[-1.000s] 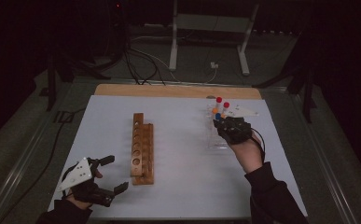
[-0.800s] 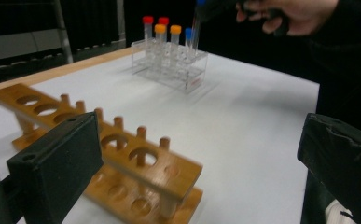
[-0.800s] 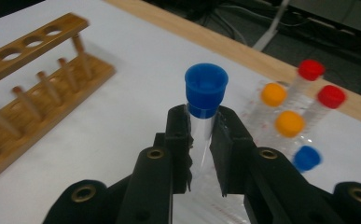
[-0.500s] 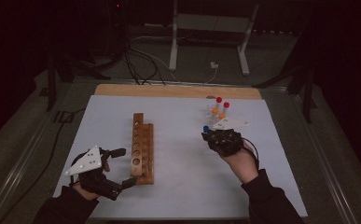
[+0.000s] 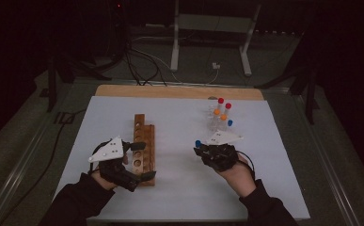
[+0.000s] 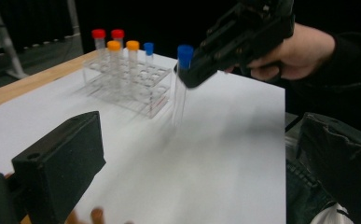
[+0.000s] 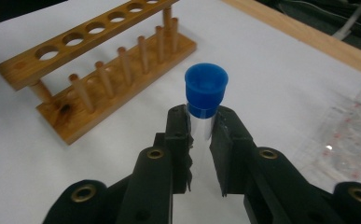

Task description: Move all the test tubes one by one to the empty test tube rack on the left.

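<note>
Clear plastic tube (image 7: 200, 125) with glossy blue cap (image 7: 206, 83); matt wooden rack (image 7: 99, 70).

White table (image 5: 179, 197) with wooden rack (image 5: 142, 148), clear rack (image 5: 216, 123)

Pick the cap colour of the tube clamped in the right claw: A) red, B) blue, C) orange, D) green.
B: the right claw is shut on a clear tube just below its blue cap, and the left gripper view shows the same blue-capped tube held upright above the white table.
</note>
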`<action>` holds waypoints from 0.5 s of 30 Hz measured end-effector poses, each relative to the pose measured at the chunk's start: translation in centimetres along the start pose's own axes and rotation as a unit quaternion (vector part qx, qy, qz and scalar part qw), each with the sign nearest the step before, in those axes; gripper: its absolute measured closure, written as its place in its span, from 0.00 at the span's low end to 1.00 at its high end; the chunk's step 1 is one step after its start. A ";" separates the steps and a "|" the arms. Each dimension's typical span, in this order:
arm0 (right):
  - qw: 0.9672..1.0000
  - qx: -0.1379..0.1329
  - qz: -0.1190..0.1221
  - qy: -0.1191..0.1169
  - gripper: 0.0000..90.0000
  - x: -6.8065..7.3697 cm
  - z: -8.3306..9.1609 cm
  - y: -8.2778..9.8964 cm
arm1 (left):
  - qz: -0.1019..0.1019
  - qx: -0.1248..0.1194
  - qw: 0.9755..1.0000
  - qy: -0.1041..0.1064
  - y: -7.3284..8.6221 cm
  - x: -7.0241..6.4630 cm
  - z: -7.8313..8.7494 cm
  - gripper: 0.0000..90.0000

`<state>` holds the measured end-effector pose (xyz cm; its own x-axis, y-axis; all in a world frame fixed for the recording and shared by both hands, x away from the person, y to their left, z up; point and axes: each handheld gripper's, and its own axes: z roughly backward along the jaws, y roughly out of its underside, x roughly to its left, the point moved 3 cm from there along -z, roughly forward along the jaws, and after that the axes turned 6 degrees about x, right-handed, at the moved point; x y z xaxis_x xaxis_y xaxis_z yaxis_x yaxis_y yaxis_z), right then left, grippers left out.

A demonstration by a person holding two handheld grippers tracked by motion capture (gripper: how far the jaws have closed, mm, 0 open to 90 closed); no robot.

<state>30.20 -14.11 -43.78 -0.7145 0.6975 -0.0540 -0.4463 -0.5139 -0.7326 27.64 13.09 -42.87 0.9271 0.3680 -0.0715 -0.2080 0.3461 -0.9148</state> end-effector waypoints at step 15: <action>0.999 0.002 0.018 -0.030 0.86 2.0 -0.2 0.1 | -0.015 0.016 1.000 0.004 -3.0 0.2 -3.9 0.16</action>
<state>28.81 -12.67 -44.06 -0.7613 0.6472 -0.0397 -0.4214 -0.5403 -0.7284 29.66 8.75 -41.75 0.9351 0.3511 -0.0478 -0.1906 0.3847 -0.9032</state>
